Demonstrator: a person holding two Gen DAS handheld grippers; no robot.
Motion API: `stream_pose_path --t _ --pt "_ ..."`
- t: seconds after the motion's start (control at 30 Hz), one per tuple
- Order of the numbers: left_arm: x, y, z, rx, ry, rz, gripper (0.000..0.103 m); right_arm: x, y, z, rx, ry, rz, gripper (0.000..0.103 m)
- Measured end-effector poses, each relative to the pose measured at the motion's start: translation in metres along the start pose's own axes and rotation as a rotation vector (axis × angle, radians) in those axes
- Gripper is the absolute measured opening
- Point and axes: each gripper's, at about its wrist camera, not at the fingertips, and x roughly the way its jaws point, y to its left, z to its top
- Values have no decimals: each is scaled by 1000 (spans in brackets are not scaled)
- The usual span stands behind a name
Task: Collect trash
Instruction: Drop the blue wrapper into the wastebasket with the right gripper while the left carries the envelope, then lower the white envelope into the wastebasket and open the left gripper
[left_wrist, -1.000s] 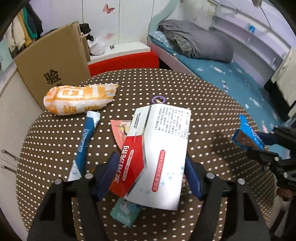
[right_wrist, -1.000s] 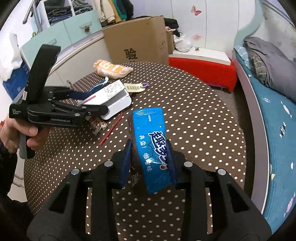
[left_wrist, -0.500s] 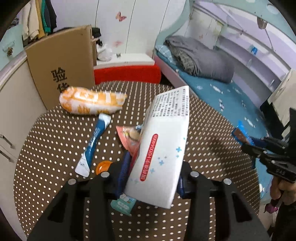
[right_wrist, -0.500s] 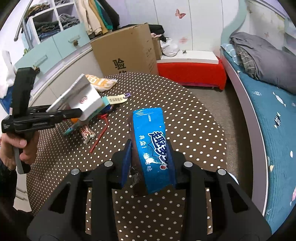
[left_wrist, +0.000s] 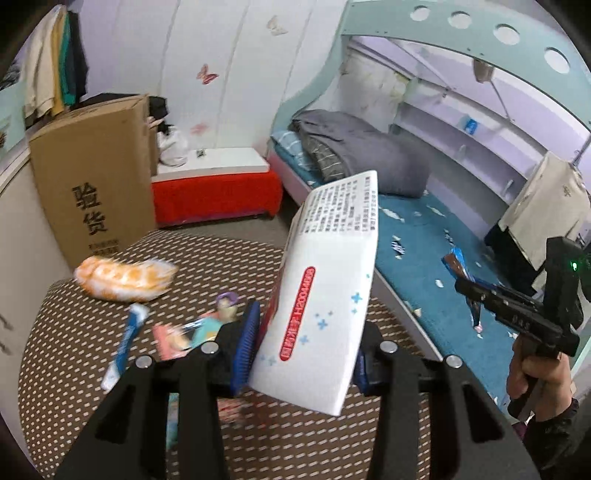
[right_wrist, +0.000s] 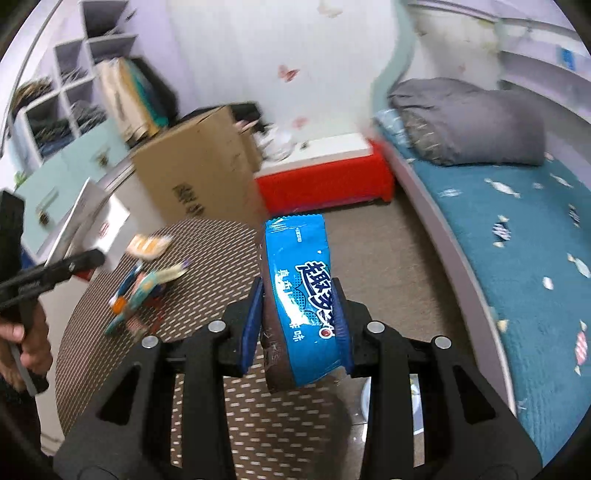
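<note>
My left gripper (left_wrist: 303, 350) is shut on a white and red carton box (left_wrist: 325, 295), held tilted above the dotted round table (left_wrist: 74, 354). My right gripper (right_wrist: 299, 325) is shut on a blue biscuit wrapper (right_wrist: 299, 280), lifted over the table's edge. In the left wrist view the right gripper (left_wrist: 465, 284) shows at the far right with the blue wrapper (left_wrist: 458, 266) in it. In the right wrist view the left gripper (right_wrist: 85, 258) and its box (right_wrist: 99, 225) show at the left. On the table lie an orange snack bag (left_wrist: 122, 280), a blue and white sachet (left_wrist: 125, 339) and small wrappers (left_wrist: 177, 339).
A tall cardboard box (left_wrist: 92, 177) stands behind the table. A red and white bench (left_wrist: 214, 184) sits by the wall, and a bed (left_wrist: 424, 236) with a grey quilt (left_wrist: 354, 151) fills the right side. A person's hands (left_wrist: 532, 373) hold the tools.
The left gripper closed on the carton box and lifted it off the table, tilting it up. The right gripper swung right and up with the blue wrapper, away from the table's middle.
</note>
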Motion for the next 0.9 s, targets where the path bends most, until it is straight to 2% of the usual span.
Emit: stream_pose_path --t 0.13,0.23,0.6,0.7,0.77,0.9 --pt "18 -34 8 30 11 -30 42 -7 -37 3 56 -15 -67 35" --pt "33 -53 8 40 34 -52 42 0 -69 -4 117 8 -102 35" --pt "83 -122 3 116 120 -122 42 66 -157 -67 339 159 -169 36" --pt "96 -138 1 134 141 -139 42 78 -177 -82 394 178 -189 44" --pt "106 -150 -1 147 161 -151 42 85 -192 -91 442 188 -199 62" --pt "131 -174 -8 183 212 -170 42 81 -215 -106 541 190 -219 70"
